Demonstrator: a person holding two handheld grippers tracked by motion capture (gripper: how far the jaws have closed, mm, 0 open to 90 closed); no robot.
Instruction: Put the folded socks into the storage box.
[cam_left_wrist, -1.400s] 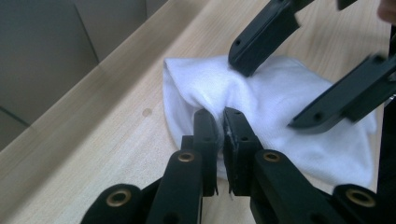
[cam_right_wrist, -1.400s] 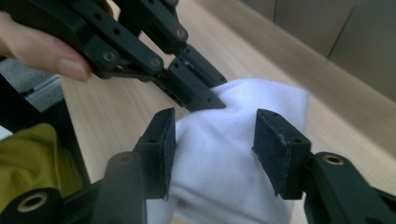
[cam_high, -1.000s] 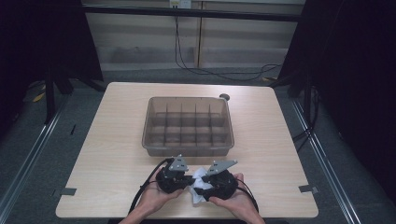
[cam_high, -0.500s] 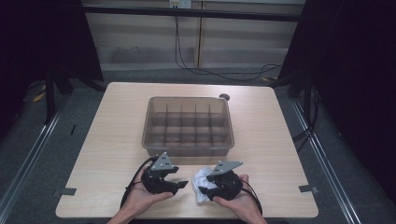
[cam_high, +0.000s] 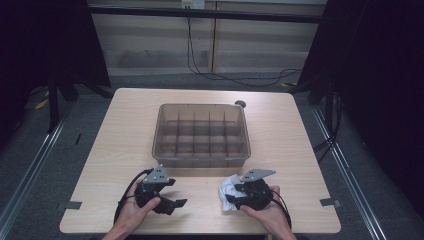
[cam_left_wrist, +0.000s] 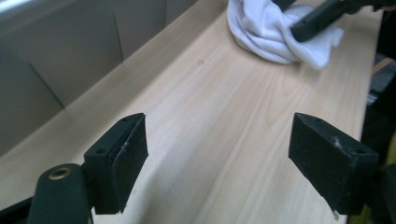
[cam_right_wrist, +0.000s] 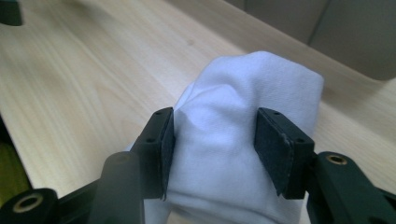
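One white cloth bundle (cam_high: 229, 191) lies on the wooden surface (cam_high: 300, 150) at the lower right of the high view, pinched between the jaws of the right tool (cam_high: 231, 198), whose pads press its sides in the right gripper view. The left tool (cam_high: 180, 203), at lower left, stands well apart from the cloth; its jaws have just been opening and are spread with nothing between them. One clear divided bin (cam_high: 201, 135) sits mid-frame above both tools.
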